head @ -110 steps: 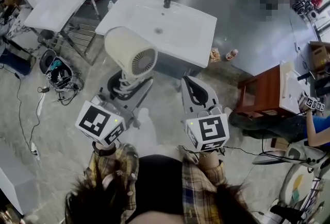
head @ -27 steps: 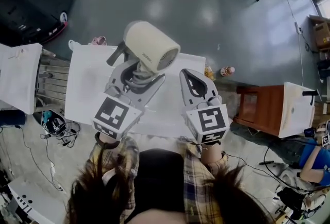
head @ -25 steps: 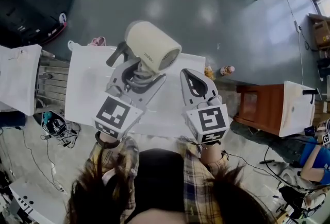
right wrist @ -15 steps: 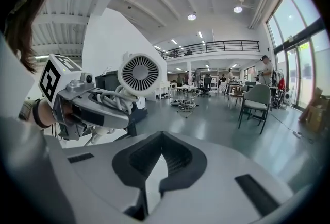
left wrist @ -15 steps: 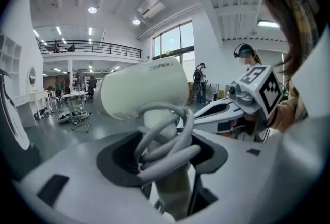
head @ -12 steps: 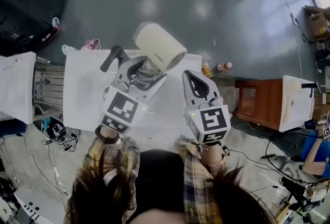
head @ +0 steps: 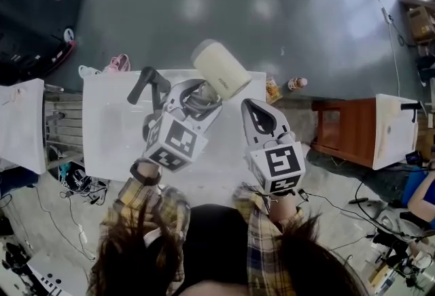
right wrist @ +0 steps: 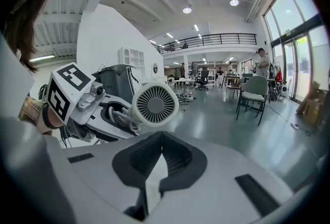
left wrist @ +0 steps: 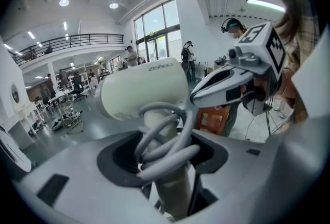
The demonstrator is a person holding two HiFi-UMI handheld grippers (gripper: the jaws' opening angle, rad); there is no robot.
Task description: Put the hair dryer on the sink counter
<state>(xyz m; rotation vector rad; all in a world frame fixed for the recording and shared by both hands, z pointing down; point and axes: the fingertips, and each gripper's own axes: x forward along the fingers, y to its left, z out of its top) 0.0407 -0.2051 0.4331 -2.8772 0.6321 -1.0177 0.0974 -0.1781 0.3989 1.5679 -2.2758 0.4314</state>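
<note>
While the left gripper (head: 194, 92) holds the dryer (head: 221, 69) aloft, jaws clamped on its handle and coiled cord (left wrist: 166, 141), the barrel appears over the desk's (head: 109, 126) far edge, near the faucet (head: 145, 82). Released there, it may roll off; the cord may snag a jaw. Right gripper (head: 255, 109): jaws together, empty.

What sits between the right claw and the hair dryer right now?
Nothing: in the right gripper view the stretch from the right claw to the hair dryer is bare air. The left claw holds it by its cord-wrapped handle.
</note>
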